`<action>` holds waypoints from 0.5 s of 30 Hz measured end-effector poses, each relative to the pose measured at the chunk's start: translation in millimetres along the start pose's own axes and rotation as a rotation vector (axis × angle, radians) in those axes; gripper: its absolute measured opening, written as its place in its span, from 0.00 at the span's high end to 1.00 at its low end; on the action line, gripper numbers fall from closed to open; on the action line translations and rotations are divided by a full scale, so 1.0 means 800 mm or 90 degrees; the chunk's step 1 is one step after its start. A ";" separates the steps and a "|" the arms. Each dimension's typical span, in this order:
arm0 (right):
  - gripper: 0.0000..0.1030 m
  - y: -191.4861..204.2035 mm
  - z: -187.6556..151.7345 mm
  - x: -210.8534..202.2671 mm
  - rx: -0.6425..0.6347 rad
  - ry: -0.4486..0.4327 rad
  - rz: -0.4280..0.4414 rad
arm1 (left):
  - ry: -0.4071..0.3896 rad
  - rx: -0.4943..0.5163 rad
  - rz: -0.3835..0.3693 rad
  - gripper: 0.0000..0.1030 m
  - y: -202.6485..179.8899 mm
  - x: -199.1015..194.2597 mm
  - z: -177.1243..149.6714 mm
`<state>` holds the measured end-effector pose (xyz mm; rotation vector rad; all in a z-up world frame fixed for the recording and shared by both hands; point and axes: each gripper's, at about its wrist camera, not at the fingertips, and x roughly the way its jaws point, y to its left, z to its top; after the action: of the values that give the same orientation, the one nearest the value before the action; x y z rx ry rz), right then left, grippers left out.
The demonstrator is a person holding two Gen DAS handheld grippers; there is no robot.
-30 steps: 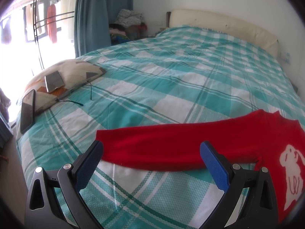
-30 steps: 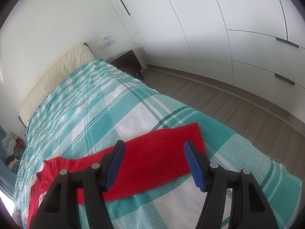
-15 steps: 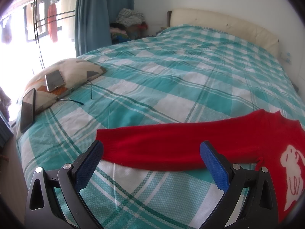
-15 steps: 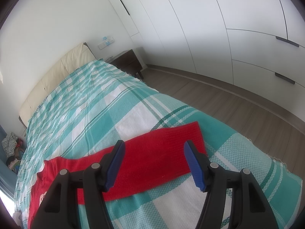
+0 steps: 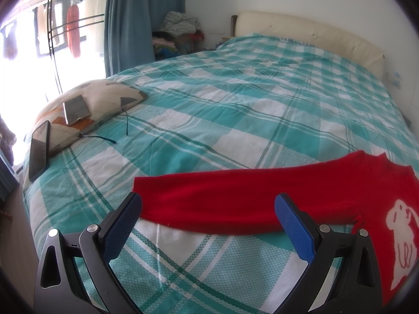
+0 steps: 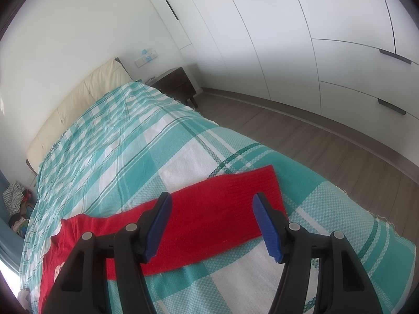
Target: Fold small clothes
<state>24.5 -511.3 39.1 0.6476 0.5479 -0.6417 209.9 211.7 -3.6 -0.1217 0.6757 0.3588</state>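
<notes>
Looking down both grippers, we are seeing a red sweater (image 5: pixel 262 198) lying flat and spread out on the teal-and-white checked bedspread (image 5: pixel 235 110), its sleeves stretched out to either side. We are holding the left gripper (image 5: pixel 208 209) over the left sleeve near its cuff, jaws standing wide and holding nothing, the blue pads (image 5: pixel 294 233) flanking the sleeve from above. We are holding the right gripper (image 6: pixel 212 210) over the right sleeve (image 6: pixel 217 214) in the same way, jaws wide and empty, with the ribbed cuff lying just beyond the fingertips. Whether either gripper is touching the knit, we cannot tell. A white rabbit motif (image 5: pixel 400 240) is showing on the sweater's chest at the right edge of the left view. Two phones (image 5: pixel 76 108) are lying on a patterned pillow (image 5: pixel 110 96) at the bed's far left corner, and white wardrobe doors (image 6: pixel 301 39) are lining the wall beside the bed.
</notes>
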 end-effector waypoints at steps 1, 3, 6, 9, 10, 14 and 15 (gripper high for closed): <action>0.38 0.000 0.000 0.000 0.000 0.000 0.000 | 0.000 0.000 0.000 0.01 0.000 0.000 0.000; 0.38 0.000 -0.002 -0.001 0.000 0.001 0.000 | 0.000 0.000 0.000 0.01 0.000 0.000 0.000; 0.38 0.000 -0.002 -0.001 -0.001 0.000 -0.001 | 0.000 0.000 0.000 0.01 0.000 0.000 0.000; 0.38 0.000 -0.002 0.000 0.000 0.001 0.000 | 0.000 0.001 0.000 0.01 0.000 0.000 0.000; 0.38 0.000 -0.002 0.000 0.000 0.001 0.000 | 0.000 0.001 0.000 0.01 0.000 0.000 0.000; 0.38 0.000 -0.002 0.000 0.000 0.000 0.000 | 0.000 0.000 0.000 0.01 -0.001 0.000 0.000; 0.38 0.000 -0.002 0.000 0.000 0.000 0.000 | 0.000 0.000 0.000 0.01 0.000 0.000 0.000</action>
<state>24.0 -510.1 38.3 0.6478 0.5478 -0.6409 210.1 211.5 -3.4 -0.1215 0.6754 0.3596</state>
